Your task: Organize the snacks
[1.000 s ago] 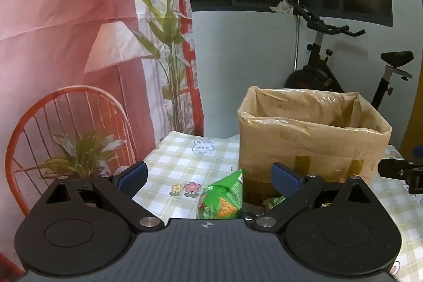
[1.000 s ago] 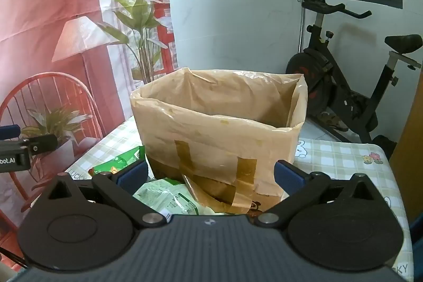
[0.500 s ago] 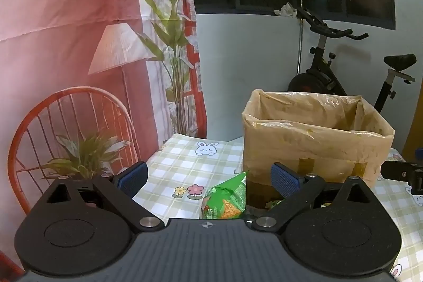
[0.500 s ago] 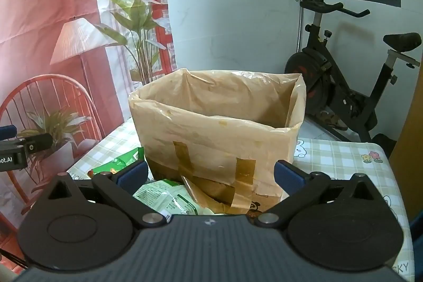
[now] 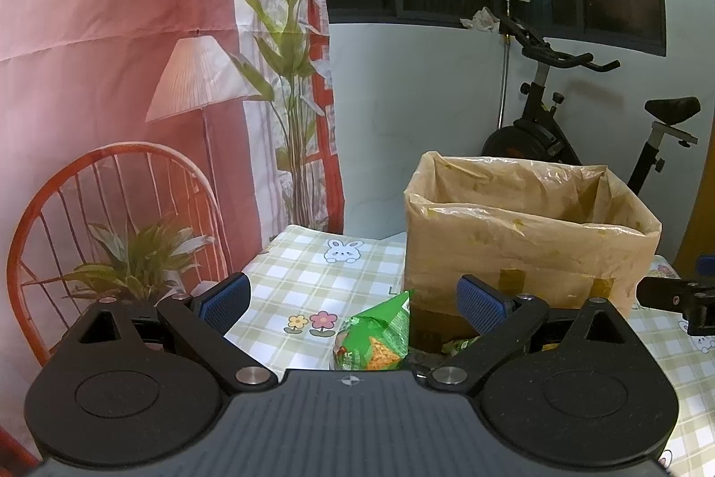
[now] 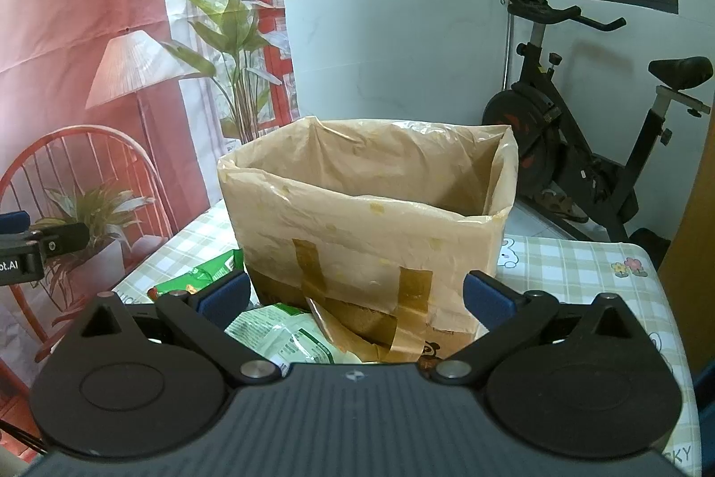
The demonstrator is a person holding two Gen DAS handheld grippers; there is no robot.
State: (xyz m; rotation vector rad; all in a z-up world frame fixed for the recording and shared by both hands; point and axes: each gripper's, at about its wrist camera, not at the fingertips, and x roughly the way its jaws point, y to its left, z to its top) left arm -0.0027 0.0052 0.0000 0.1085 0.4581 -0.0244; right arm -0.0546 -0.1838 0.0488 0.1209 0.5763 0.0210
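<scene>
Standing on the checked counter (image 5: 308, 267), an open cardboard box (image 6: 366, 235) lined with a tan plastic bag takes the middle of both views; strips of brown tape hold the liner to its front wall. Its inside cannot be seen past the near wall, so whether it holds anything cannot be told.

A green snack packet (image 5: 380, 336) with an orange chip printed on it lies on the counter just in front of the box's left corner, one pointed end raised. In the right wrist view a pale green snack packet (image 6: 286, 336) lies at the foot of the box, touching a loose flap of the liner, and another green packet (image 6: 208, 269) sits near the box's left side, partly hidden.

The left gripper (image 5: 348, 296) hangs level above the counter's near edge, facing the box, its blue-padded fingers (image 5: 225, 296) spread wide with nothing between them; the chip packet lies below and ahead of the gap. The right gripper (image 6: 355, 293) likewise points straight at the box, fingers (image 6: 485, 293) released and empty, with the pale packet beneath the gap. Each gripper shows at the edge of the other's view, well apart.

Behind the counter are an exercise bike (image 6: 581, 146), a white wall, a dark window and a printed curtain (image 5: 134, 30).
</scene>
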